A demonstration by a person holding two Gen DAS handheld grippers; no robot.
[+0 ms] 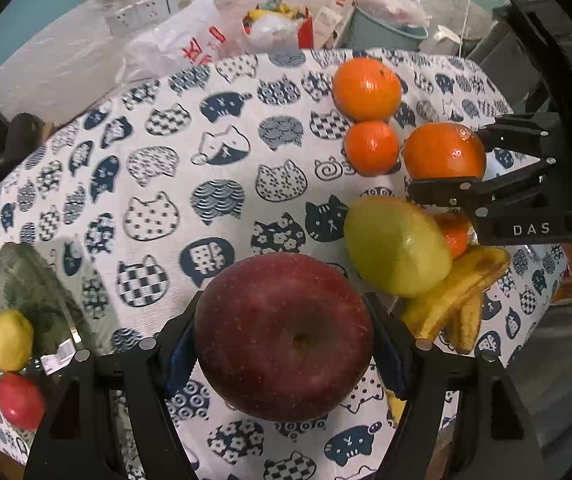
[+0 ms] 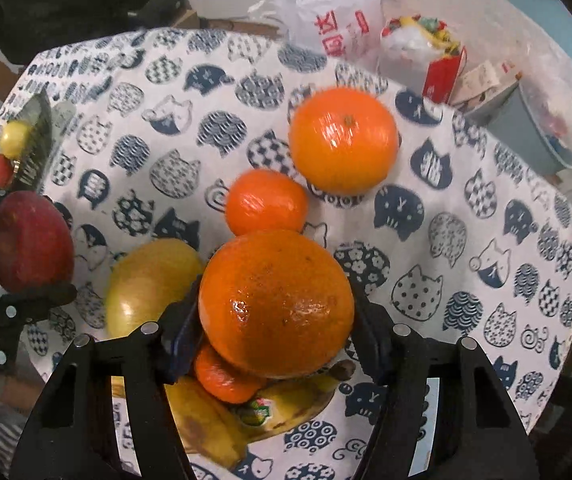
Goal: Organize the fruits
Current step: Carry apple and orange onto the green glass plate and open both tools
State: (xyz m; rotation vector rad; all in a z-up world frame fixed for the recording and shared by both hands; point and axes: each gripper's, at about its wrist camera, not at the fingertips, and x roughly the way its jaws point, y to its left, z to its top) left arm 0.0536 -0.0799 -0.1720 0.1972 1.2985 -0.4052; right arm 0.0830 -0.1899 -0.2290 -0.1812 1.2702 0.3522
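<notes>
Setting: cat-print tablecloth [image 1: 213, 184] over a table, with plastic bags and a grey bin along the wall at the top of both frames.

Left gripper [image 1: 283, 346]: jaws closed on the red apple [image 1: 283, 336], bottom centre of the left view, pads pressed at its widest girth. The apple is judged heavy, firm and smooth-skinned; a grip across the middle is sound, and bruising is risked by excess squeeze.

Right gripper [image 2: 275, 320]: jaws closed on the large orange [image 2: 275, 304], bottom centre of the right view, held at its equator. The peel is judged slightly yielding and glossy, so slip is possible.

Beneath the right gripper: a small tangerine [image 2: 225, 376] and bananas [image 2: 213, 416], the latter soft and easily marked; handling by the stem end is advised.

Left of centre in the right view: a yellow-green apple [image 2: 149, 284], close beside the bananas.

Upper centre: a second orange [image 2: 344, 140] and a smaller tangerine [image 2: 265, 202], close together.

Far left edge: a glass plate [image 1: 25, 276] bearing a yellow fruit [image 1: 7, 340] and a red fruit [image 1: 19, 400], well apart from the pile.
</notes>
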